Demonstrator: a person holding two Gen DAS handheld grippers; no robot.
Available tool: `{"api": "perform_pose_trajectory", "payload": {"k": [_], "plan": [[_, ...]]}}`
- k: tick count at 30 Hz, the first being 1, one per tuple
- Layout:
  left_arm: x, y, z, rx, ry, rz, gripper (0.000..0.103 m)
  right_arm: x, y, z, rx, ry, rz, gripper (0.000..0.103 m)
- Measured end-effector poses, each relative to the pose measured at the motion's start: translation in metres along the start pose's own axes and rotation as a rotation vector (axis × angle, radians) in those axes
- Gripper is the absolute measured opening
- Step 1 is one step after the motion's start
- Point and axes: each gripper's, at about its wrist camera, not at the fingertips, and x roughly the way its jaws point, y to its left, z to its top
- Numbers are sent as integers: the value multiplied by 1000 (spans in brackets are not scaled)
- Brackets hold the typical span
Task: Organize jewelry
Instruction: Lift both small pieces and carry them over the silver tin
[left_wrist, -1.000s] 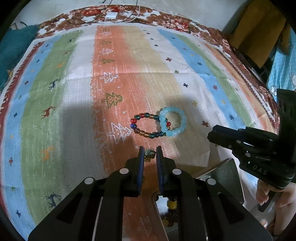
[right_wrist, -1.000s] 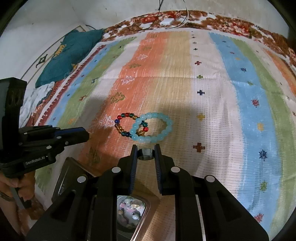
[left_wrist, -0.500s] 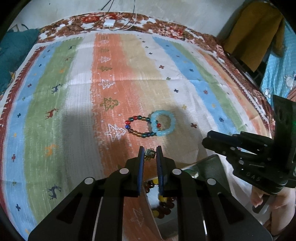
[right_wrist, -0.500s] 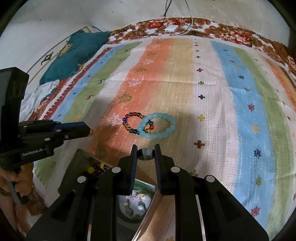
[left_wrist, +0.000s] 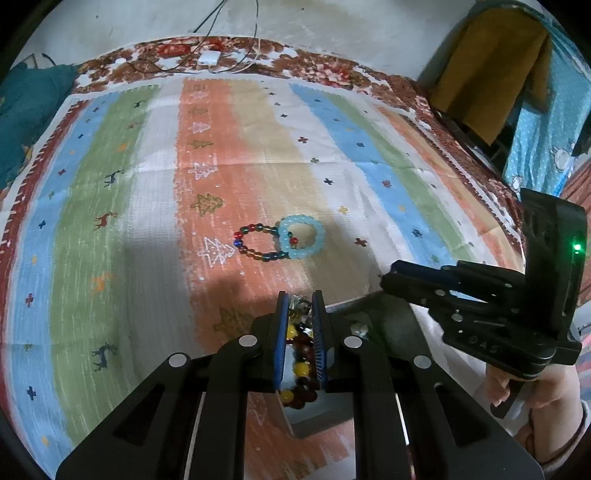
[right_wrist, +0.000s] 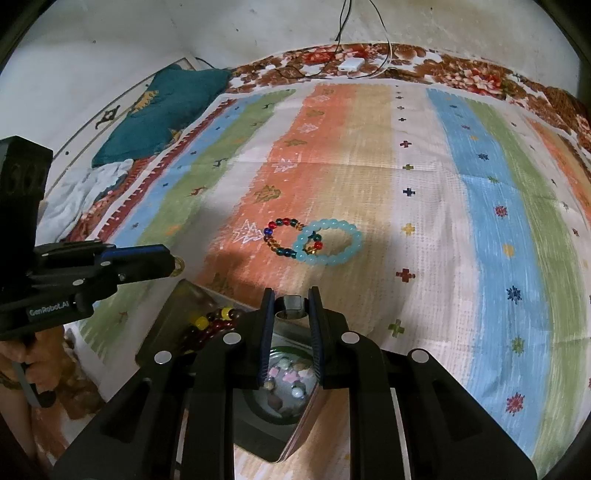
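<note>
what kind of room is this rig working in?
Most likely a bedroom at home: the work surface looks like a bed under a striped cloth, with a teal pillow against the wall and a charger with cables at the far edge.

A: What's different from a second back?
B: Both grippers sit higher and further back. The tray (right_wrist: 173, 325) shows far more under them; the red-and-yellow bead strand (right_wrist: 210, 326) and the dish of small charms (right_wrist: 288, 384) are newly exposed.
A: Bracelets?
B: The blue bracelet (left_wrist: 301, 236) and multicolour bracelet (left_wrist: 255, 243) look further off.
</note>
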Motion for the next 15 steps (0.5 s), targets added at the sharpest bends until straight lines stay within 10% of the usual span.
{"api": "perform_pose_trajectory", "payload": {"k": [15], "plan": [[-9, -16, -24, 26, -4, -15, 12, -15, 14, -25, -18, 1, 61, 19]]}}
